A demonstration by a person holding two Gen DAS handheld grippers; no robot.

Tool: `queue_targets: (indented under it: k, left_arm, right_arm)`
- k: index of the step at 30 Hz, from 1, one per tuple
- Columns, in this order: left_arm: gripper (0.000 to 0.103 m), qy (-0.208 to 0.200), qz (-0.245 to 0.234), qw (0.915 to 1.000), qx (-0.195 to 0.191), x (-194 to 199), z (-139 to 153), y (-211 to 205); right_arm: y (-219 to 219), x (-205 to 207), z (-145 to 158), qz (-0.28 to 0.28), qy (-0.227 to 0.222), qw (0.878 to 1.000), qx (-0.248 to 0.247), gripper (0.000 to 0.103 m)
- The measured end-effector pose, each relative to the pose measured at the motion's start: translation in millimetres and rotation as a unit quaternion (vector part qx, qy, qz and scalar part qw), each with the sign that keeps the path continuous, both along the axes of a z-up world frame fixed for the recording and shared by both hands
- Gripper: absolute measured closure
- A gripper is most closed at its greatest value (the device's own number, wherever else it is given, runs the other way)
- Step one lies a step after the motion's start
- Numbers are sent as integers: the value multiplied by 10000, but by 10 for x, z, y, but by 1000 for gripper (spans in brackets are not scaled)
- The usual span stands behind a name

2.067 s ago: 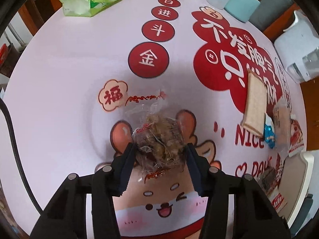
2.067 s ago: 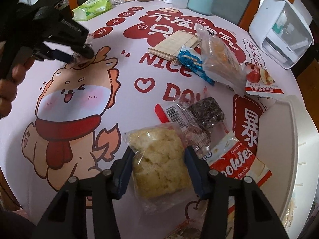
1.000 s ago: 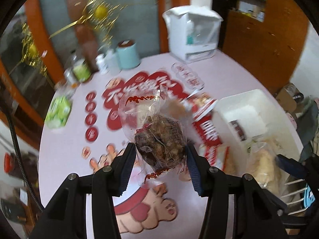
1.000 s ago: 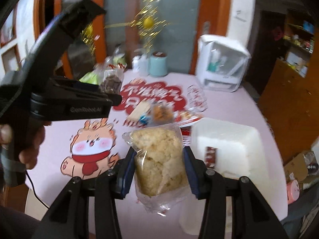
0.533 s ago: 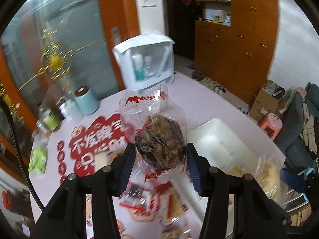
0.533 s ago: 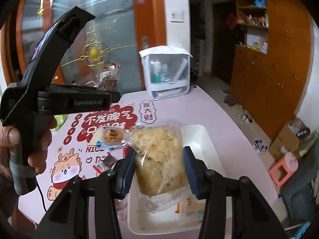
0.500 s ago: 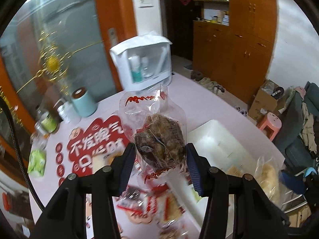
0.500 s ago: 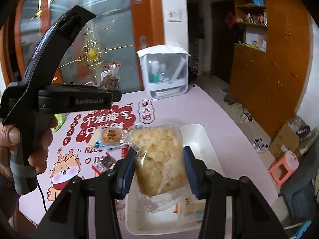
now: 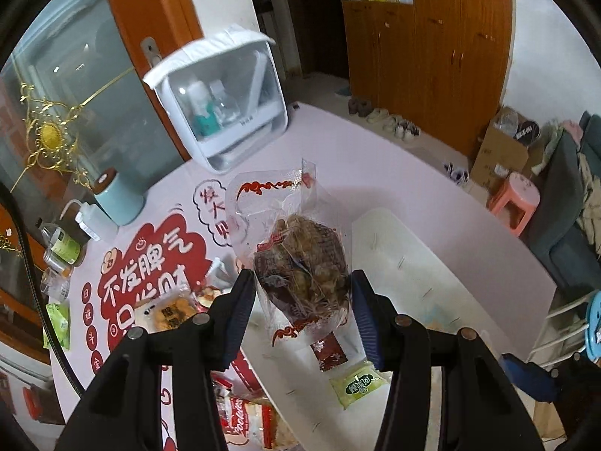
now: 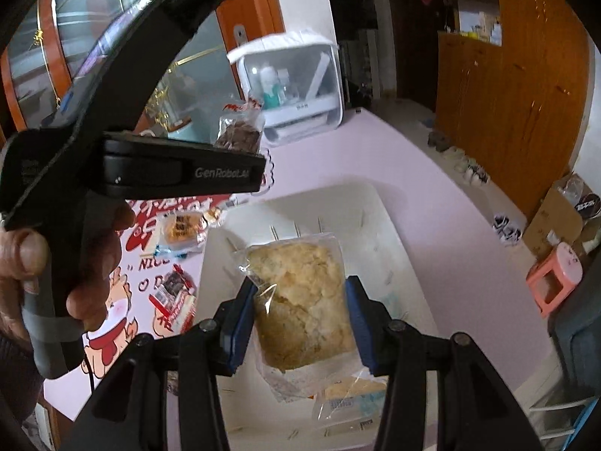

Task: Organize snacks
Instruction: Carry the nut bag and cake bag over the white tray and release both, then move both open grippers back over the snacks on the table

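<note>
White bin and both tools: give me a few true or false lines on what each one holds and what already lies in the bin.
1. The left tool is clamped on a clear packet of dark brown snack. True.
2. The right tool is empty. False: it grips a clear bag of pale yellow crumbly snack.
3. The white bin is still bare inside. False: the left wrist view shows a green packet and a dark red one on its floor.
4. Both held snacks hang over the bin. True.
5. Some snacks remain on the pink tablecloth. True: a cookies pack lies beside the bin.
</note>
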State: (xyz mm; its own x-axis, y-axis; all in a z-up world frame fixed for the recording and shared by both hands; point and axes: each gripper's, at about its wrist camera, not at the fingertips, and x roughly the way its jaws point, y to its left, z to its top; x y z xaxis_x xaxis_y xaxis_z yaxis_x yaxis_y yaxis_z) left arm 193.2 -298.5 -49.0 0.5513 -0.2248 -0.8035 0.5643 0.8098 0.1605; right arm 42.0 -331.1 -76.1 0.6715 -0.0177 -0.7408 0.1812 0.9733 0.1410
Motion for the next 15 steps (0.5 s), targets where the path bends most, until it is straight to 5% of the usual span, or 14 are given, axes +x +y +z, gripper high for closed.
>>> queue_targets:
  k: [3,4,5,7,15]
  left_arm:
    - [34,-51,-53,9999,100,-7,-131,-60]
    - [12,-82,-91,9999,112,-22,-149,-68]
    - [5,-149,-123,9998,108,-39,-156,-67]
    - [5,-264,-225,9993,110,-100,-168,-68]
    - [5,-93,-172,9998,93,-181,-214,32]
  right_arm:
    - [-4,96,-167,103,178,9997,151,50]
    - [1,127,-229,163,286,9993,195,45]
    - [9,174,-263,225,344,9989,226,32]
    - [32,180,-299,318,357,9985,248,19]
    - [123,129,-274,494,218,9984,141,18]
